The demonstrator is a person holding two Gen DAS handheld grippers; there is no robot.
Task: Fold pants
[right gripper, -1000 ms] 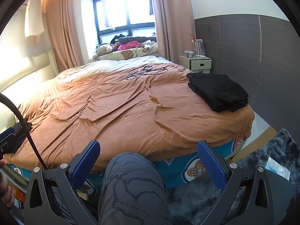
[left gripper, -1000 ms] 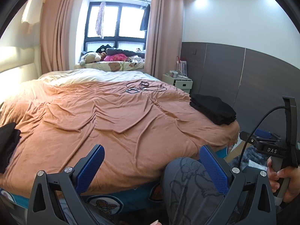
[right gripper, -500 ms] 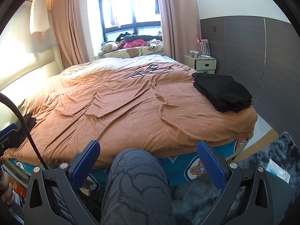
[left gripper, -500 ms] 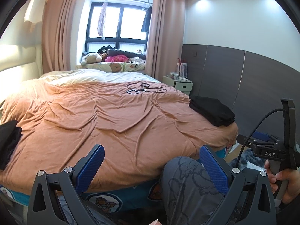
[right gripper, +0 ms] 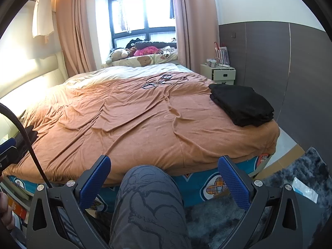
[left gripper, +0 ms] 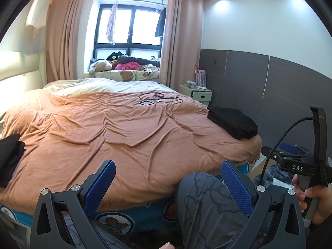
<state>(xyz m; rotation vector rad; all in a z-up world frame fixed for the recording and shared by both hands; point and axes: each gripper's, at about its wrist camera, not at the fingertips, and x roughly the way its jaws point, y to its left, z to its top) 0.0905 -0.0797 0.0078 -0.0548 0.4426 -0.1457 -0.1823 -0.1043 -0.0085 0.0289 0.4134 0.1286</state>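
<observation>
Left gripper (left gripper: 168,183): jaws spread wide, blue pads apart, nothing between them. Right gripper (right gripper: 164,180): same state, jaws wide, empty. Both sit low at the foot edge of the bed (right gripper: 209,184), short of the mattress, pointing along it toward the window.

Person's knee (right gripper: 149,195) in grey printed fabric sits between the right gripper's fingers, just below the bed's foot edge; the same knee appears at lower right in the left wrist view. A hand (left gripper: 313,197) holds the handle of the right gripper, visible at the right side of the left wrist view, off the bed's right corner.

Orange-brown bedspread (right gripper: 132,120) covers the bed, wrinkled, its middle bare.

Folded black pants (right gripper: 240,103) lie in a neat stack on the bedspread near the bed's right foot corner, well apart from both grippers. A second dark garment (left gripper: 9,157) lies bunched at the bed's left edge, partly cut off by the frame; cannot tell what garment it is.

Grey shaggy rug (right gripper: 290,182) on the floor beside the bed's right side.

Black cables and small black frames (right gripper: 164,79) lie on the bedspread toward the bed's far end. White nightstand (right gripper: 221,73) stands beyond the bed's right far corner. Window (right gripper: 143,12) with pink curtains beyond the bed's far end, stuffed toys (right gripper: 119,54) on the ledge beneath it.
</observation>
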